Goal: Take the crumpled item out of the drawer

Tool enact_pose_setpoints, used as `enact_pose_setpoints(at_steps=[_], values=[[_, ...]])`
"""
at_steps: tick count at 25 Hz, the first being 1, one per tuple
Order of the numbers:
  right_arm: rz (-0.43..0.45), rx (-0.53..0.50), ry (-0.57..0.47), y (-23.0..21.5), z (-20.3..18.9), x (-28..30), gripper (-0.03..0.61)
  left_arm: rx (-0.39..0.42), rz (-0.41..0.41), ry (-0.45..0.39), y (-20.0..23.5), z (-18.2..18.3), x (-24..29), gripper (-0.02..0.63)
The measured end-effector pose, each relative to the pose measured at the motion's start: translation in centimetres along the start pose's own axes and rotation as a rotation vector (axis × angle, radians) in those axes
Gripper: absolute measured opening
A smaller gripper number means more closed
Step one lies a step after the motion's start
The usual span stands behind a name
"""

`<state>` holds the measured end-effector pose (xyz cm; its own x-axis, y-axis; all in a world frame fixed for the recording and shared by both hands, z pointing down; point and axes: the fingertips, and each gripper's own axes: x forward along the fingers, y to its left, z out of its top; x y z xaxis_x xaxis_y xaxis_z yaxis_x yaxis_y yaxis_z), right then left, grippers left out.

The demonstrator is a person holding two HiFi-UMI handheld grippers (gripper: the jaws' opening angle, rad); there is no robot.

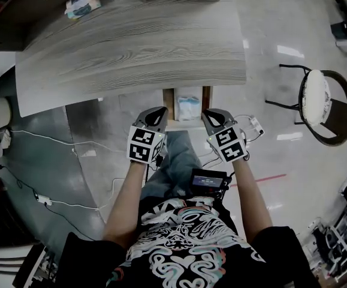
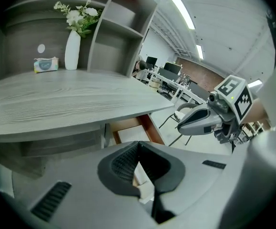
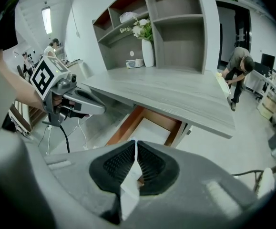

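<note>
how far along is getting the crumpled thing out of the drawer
Done: the drawer stands open under the desk. In hand: nothing; the left gripper and right gripper hover at its front, tongs together. Left: the crumpled item lies inside, to be gripped and lifted out.

Pale crumpled item (image 1: 188, 108) inside open drawer (image 1: 169, 104)

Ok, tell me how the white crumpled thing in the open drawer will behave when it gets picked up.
The crumpled thing looks creased and soft, so it will probably flop and squash rather than stay stiff. It seems thin and light for its size, likely lifting easily. Lying flat in the drawer, it should not roll.
</note>
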<state>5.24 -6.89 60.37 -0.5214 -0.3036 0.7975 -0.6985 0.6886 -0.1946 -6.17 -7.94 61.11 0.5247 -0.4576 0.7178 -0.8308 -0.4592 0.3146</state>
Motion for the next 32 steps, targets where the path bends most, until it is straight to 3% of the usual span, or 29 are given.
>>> enact_pose_setpoints(at_steps=[5, 11, 18, 27, 32], values=[[0.026, -0.041, 0.057, -0.1, -1.1, 1.9, 0.011, 0.018, -0.014, 0.054, 0.0, -1.1, 1.5, 0.000], [0.051, -0.133, 0.124, -0.1, -3.0, 4.2, 0.015, -0.038, -0.032, 0.100, 0.0, -3.0, 3.2, 0.000], [0.091, -0.120, 0.161, 0.5, -4.2, 5.8, 0.021, -0.025, -0.042, 0.158, -0.4, -4.6, 4.4, 0.002], [0.155, -0.116, 0.229, 1.7, -5.7, 8.4, 0.043, 0.042, -0.066, 0.220, -1.0, -5.8, 5.7, 0.002], [0.154, -0.108, 0.245, 1.7, -5.4, 9.9, 0.049, 0.123, -0.068, 0.228, -1.3, -5.6, 6.3, 0.002]])
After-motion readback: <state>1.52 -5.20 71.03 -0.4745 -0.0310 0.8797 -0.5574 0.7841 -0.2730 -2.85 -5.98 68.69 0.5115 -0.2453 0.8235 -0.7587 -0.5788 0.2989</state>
